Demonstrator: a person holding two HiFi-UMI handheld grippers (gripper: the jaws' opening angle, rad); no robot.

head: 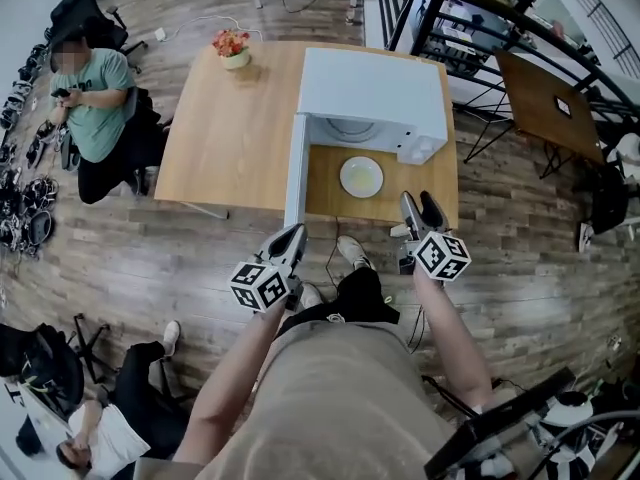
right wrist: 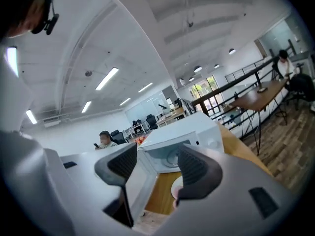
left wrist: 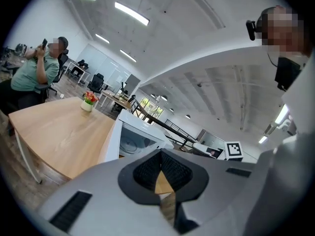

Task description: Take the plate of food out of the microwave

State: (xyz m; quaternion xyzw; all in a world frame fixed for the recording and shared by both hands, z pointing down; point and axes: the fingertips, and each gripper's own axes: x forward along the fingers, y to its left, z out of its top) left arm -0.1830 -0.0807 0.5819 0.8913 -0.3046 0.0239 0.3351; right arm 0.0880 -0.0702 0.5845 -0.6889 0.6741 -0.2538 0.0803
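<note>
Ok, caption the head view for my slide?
Plate on table before open microwave; left gripper shut, right gripper open.

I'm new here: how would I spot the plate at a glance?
Find the light wooden table, then the white microwave on it, its door swung open. The plate lies on the tabletop just in front of the open microwave. It is the only round, flat, pale dish there; the table's other small item is a flower pot at the far edge.
</note>
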